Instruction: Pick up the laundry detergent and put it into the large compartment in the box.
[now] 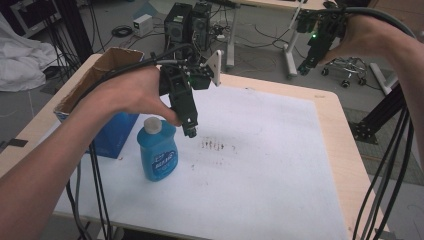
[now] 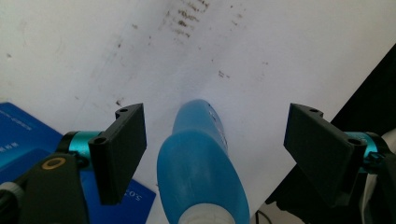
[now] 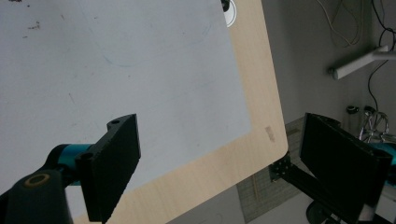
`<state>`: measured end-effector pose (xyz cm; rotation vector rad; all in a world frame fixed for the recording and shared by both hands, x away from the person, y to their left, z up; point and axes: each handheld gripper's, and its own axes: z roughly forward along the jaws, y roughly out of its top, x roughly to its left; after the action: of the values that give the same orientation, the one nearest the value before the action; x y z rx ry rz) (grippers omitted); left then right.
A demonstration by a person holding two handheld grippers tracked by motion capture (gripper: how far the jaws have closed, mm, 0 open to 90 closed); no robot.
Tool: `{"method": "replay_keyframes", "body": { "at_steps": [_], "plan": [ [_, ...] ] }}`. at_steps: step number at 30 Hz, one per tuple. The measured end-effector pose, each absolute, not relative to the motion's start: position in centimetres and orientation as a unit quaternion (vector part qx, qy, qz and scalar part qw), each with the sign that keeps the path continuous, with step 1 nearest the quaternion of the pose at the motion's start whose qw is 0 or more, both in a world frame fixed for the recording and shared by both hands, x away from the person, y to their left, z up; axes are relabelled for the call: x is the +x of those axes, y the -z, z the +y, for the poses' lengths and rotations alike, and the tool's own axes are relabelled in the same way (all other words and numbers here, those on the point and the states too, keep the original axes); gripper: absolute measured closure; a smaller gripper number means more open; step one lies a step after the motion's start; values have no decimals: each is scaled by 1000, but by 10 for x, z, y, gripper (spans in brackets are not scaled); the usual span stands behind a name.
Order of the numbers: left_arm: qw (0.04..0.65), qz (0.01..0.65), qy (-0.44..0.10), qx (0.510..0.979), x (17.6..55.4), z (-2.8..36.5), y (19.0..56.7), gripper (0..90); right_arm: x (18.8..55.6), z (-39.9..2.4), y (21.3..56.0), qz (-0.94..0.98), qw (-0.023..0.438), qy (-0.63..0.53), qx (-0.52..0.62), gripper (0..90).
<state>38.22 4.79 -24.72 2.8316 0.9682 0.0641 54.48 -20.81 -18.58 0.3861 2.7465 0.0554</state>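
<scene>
Blue bottle point(image 1: 157, 152), white-capped, upright on the white mat point(image 1: 260, 165)

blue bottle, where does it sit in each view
High view: the blue bottle stands left of centre, beside the blue box.
Left gripper view: bottom centre, between the open left tool's jaws.
Right gripper view: not in it.
Shared landmark: the dark stains on the white sheet.

- Bottle point(image 1: 158, 155): glossy translucent blue plastic.
- Tabletop point(image 1: 332, 107): pale wood, smooth; matt white sheet point(image 1: 260, 165), stained.
- Box point(image 1: 107, 67) at 10 o'clock: brown cardboard.
</scene>
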Motion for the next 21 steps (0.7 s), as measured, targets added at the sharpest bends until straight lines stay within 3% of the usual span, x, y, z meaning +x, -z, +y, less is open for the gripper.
{"method": "replay_keyframes", "body": {
  "at_steps": [21],
  "plan": [
    [80, 399, -13, 913, 369, 80, 258, 212, 546, -208, 185, 976, 165, -35, 137, 119]
  ]
}}
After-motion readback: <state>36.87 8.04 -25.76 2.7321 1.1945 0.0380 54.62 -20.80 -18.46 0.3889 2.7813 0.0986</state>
